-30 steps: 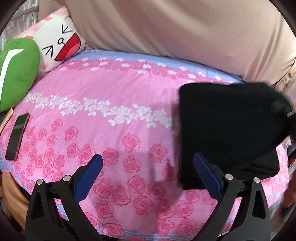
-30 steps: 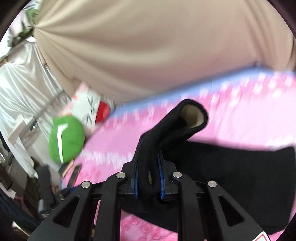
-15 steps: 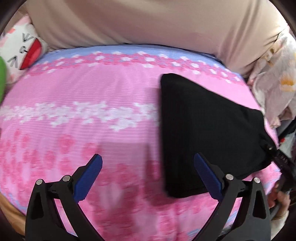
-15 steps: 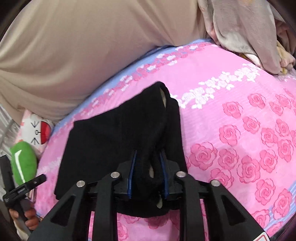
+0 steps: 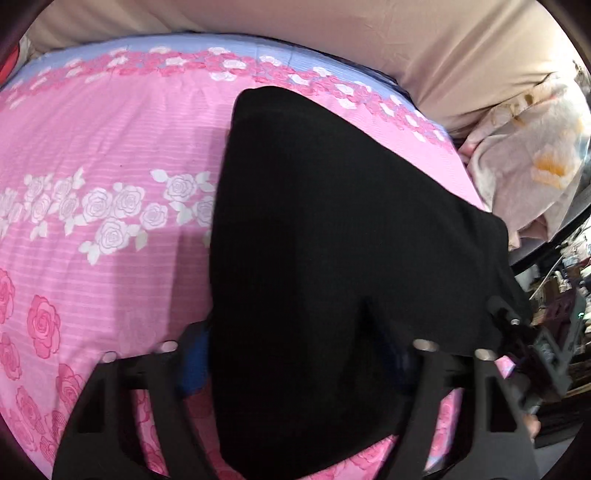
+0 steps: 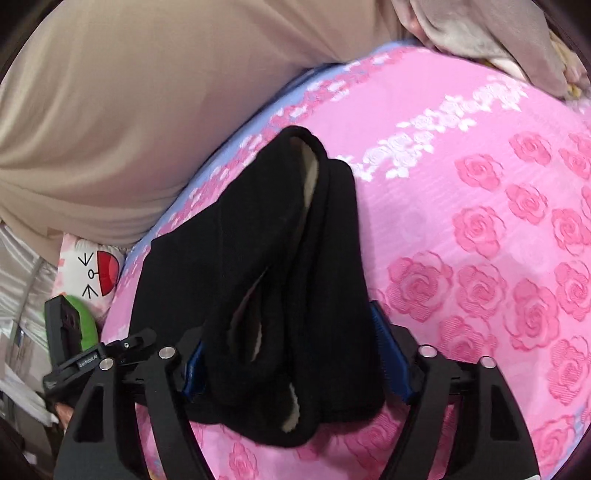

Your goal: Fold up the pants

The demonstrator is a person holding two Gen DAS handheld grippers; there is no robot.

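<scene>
The black pants (image 5: 332, 240) lie folded on the pink rose-print bed sheet (image 5: 92, 184). In the left wrist view my left gripper (image 5: 295, 354) is open, its fingers on either side of the near edge of the pants, which cover the blue pads. In the right wrist view my right gripper (image 6: 288, 354) stands open around the bunched waistband end of the pants (image 6: 280, 288), whose cream lining shows. The blue pads (image 6: 388, 354) are spread apart from the cloth.
A beige curtain (image 5: 332, 33) hangs behind the bed. A pale floral blanket (image 5: 535, 158) is heaped at the bed's right end. A cartoon-face pillow (image 6: 92, 273) and a green cushion (image 6: 86, 325) lie at the other end.
My right gripper has opened and let go of the pants end, which now rests on the sheet. My left gripper has moved right and forward over the pants edge.
</scene>
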